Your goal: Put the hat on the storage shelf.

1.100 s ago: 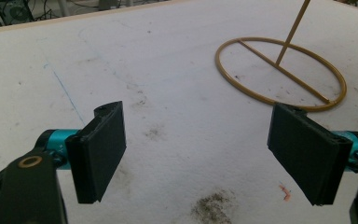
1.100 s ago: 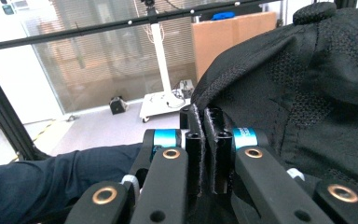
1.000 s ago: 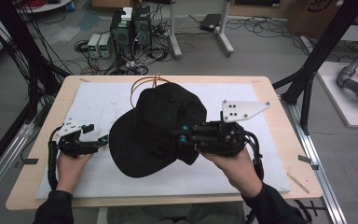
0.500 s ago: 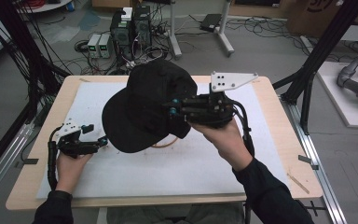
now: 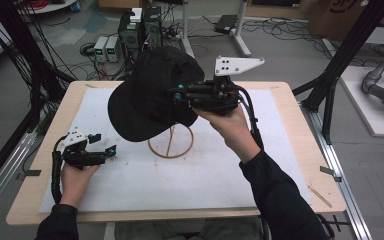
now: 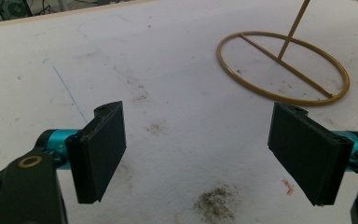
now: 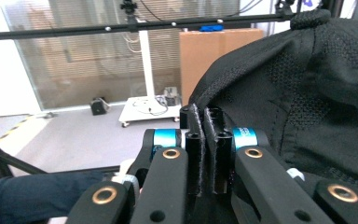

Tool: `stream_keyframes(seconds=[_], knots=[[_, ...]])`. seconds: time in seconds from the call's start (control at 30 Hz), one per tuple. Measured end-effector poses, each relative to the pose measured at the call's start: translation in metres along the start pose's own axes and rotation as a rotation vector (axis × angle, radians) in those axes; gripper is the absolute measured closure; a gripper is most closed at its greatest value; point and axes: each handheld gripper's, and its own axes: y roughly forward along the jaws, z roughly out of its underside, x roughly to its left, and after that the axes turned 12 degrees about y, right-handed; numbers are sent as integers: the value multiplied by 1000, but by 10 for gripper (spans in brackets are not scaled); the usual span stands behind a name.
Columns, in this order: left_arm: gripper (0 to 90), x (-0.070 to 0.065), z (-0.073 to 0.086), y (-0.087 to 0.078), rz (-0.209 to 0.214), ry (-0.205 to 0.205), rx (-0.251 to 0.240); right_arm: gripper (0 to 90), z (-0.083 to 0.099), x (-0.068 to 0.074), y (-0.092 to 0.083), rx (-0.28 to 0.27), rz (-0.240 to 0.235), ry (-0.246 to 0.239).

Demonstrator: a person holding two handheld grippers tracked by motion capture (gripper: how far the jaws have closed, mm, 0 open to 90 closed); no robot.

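Up above the table, the right gripper (image 5: 180, 95) has its two black jaws pressed together on the edge of a black fabric baseball cap (image 5: 152, 95), a thin fold of cloth pinched between the pads (image 7: 196, 149). In the right gripper view the cap's mesh-textured crown (image 7: 307, 93) rises just right of the jaws, with the top button at the upper edge. The cap hangs in the air, brim toward the left, directly over a gold wire stand with a round ring base and a slanted upright rod (image 5: 171, 141); whether the cap touches the rod cannot be told. The person's right hand (image 5: 227, 125) grips the tool from below, dark sleeve running down to the bottom edge.

Lower left, the left gripper (image 5: 105, 150) rests low over the white mat (image 5: 205, 180), jaws spread wide apart with nothing between them. In the left gripper view the ring base (image 6: 283, 66) lies ahead and to the right, well apart from the pads (image 6: 103, 149). The mat covers a pale wooden tabletop (image 5: 300, 150).
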Motion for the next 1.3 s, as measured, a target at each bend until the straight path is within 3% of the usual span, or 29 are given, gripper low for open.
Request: stream_keyframes(seconds=[0.27,0.37,0.7,1.0,1.17,1.23,1.3], knots=[[191,0,1,0,5,-1,3,886,1,-24,6,7,42,18],[192,0,0,0,6,1,6,885,2,-34,8,3,42,48],[191,-1,1,0,6,4,14,873,17,-51,14,14,60,84],[191,-1,0,0,6,8,16,844,21,-51,17,43,77,78],[191,-1,1,0,6,8,15,744,21,-47,16,66,139,54],[191,-1,1,1,6,8,16,743,22,-47,16,89,149,43],[191,-1,0,1,4,9,15,689,23,-46,14,63,155,39]])
